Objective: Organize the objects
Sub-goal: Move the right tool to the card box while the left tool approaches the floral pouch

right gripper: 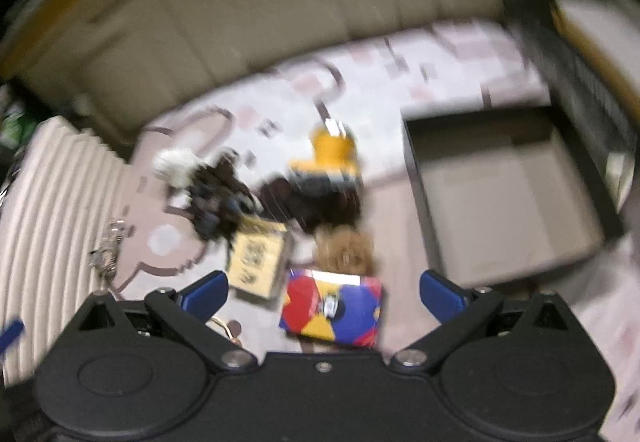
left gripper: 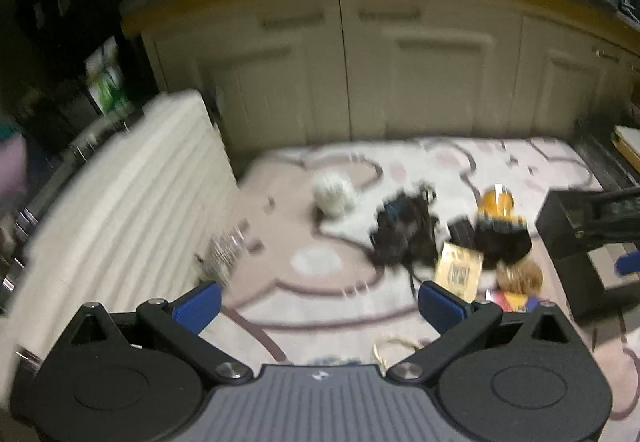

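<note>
Showing no readable writing: multicoloured box (right gripper: 332,308).

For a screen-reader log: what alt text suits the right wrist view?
Blurred view: the open, empty right gripper hovers above a multicoloured box on a patterned rug. Beyond lie a tan box, dark clutter, a yellow item and an open drawer.

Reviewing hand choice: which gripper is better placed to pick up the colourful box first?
Right, probably. The right gripper is open with the colourful box just ahead between its fingers, beside the open bin. The left gripper is open over bare rug.
</note>
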`<state>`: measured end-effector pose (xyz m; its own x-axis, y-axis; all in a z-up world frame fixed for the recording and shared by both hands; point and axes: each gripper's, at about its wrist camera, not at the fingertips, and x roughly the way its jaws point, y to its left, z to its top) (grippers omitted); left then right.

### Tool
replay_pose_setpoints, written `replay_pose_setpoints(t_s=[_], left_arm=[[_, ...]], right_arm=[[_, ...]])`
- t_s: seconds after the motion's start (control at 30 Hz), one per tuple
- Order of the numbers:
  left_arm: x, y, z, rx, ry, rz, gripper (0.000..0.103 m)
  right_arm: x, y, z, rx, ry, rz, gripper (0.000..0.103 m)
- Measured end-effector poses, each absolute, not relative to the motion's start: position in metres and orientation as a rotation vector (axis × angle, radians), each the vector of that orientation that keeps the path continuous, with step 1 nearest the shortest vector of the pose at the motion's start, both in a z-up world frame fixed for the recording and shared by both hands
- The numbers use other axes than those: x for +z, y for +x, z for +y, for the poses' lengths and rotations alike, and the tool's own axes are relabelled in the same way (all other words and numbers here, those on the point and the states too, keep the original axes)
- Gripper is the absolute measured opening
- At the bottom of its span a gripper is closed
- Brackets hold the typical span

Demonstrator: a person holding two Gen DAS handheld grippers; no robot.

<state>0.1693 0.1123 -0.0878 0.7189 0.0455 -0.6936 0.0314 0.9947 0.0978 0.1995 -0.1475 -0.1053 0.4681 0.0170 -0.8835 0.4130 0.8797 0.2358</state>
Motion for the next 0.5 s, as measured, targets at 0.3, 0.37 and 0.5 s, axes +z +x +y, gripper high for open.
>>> replay_pose_setpoints(t_s=[0.3,0.37,0.5], left_arm=[[-0.158,0.176,0.123,-0.059,0.172,0.810,0.103],[-0.171,0.179,0.124,-0.093,0.170,0.829,0.103],[-0.193,0.185,0.133,-0.131,0.146,0.858,0.103]], right_arm=[[-0.169,0.205,-0.131,-0.329,0.507,1.128,0.103],[-0.178,0.207,-0.127,-0.326,0.513,1.134,0.103],[-0.191,0.213,-0.122,-0.342,0.497,1.136,0.103]])
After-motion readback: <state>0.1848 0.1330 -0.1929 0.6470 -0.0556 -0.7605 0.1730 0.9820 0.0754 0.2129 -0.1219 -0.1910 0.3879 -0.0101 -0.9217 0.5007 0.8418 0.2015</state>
